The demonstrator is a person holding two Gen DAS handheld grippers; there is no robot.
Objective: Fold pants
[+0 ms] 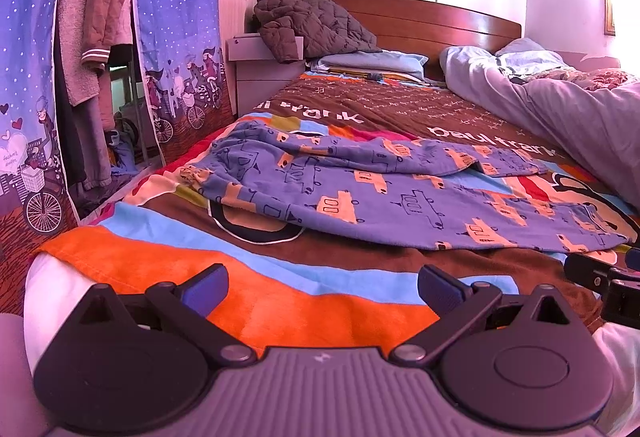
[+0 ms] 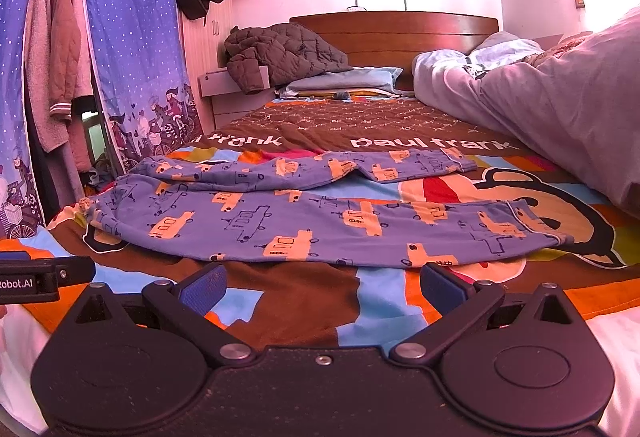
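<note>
Left wrist view: left claw (image 1: 322,291) spread wide, holding nothing, low over the bed (image 1: 280,301); blue patterned pants (image 1: 360,193) unfolded just ahead, legs trailing right.

Right wrist view: right claw (image 2: 322,289) likewise wide apart and empty, near hem of pants (image 2: 280,221) just beyond its fingertips (image 2: 440,285).

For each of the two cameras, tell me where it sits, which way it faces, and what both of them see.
Left wrist: sits on the left gripper at the foot of the bed, facing the headboard; its own spread fingers show, plus part of the right gripper at the right edge.
Right wrist: sits on the right gripper, facing the same way from further right; its spread fingers show, with the left gripper at the left edge.
Shared: the blue pants spread unfolded on the bedspread, the dark jacket, the curtain.
</note>
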